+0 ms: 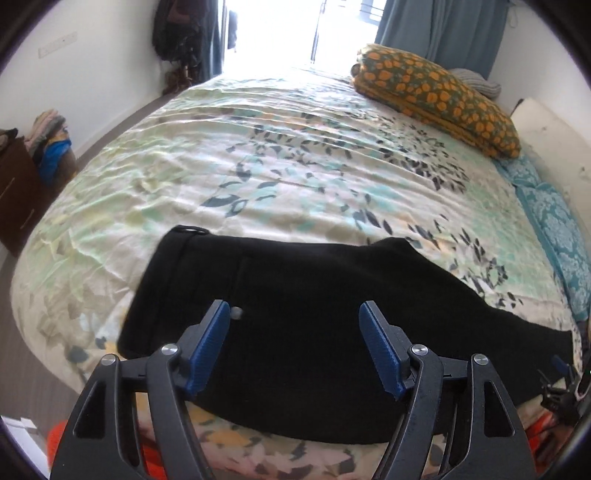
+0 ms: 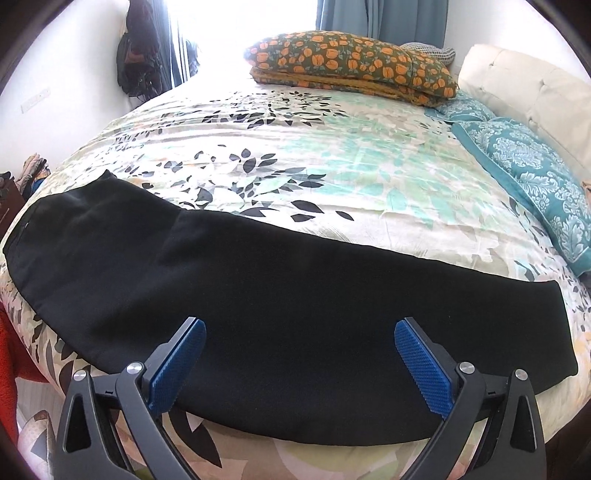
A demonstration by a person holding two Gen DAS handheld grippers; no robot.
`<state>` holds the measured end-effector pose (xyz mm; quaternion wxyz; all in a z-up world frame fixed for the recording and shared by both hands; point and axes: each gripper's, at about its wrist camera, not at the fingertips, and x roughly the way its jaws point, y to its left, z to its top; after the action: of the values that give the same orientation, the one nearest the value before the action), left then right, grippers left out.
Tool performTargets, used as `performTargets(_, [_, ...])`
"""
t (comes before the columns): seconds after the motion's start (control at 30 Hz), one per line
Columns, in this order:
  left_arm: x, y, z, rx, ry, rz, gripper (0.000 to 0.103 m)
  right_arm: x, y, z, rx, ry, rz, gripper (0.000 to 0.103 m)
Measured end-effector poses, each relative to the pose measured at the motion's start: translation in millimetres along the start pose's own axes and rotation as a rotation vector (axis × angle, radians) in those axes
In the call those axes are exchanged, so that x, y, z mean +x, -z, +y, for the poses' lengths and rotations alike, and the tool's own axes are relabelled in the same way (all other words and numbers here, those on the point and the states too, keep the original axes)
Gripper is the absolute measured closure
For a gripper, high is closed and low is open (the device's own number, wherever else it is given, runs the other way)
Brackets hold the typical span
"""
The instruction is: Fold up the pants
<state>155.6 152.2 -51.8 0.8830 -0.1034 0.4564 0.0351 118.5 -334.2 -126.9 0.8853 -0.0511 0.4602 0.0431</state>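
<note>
My left gripper (image 1: 294, 314) and right gripper (image 2: 300, 330) hang wide apart, empty, above black pants (image 2: 240, 280) lying flat on the bed (image 2: 332, 155).

A wide bed carries a pale bedspread (image 2: 332, 155) printed with dark and mint leaves, rippled with fine creases; at its far end lies a green pillow (image 2: 354, 59) patterned with orange flowers, resting on a folded mustard blanket (image 2: 295, 79); a grey striped cushion (image 1: 476, 81) sits just behind it; teal damask pillows (image 2: 532, 173) line the side by a cream tufted headboard (image 2: 528, 88); blue curtains (image 1: 443, 29) hang beside a bright glass door; dark bags (image 1: 177, 33) hang on the white wall; a brown dresser (image 1: 14, 184) holds piled clothes (image 1: 51, 140).
</note>
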Motion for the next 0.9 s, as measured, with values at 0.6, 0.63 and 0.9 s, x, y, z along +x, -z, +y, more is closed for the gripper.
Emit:
performTargets(0.6, [73.5,93.0,-114.4,0.3,-0.055,0.113,0.026,5.9,7.6,-8.4,0.013,-0.023,0.032,0.001])
performTargets(0.63, [74.6,92.4,-114.3,0.303,-0.055,0.118,0.025,8.5,8.6,-8.5,0.012,-0.023,0.046,0.001])
performTargets(0.9, [57.9,75.6,-117.8,0.27,-0.022,0.097,0.023,17.1,15.1,-10.8,0.012,-0.023,0.091,0.001])
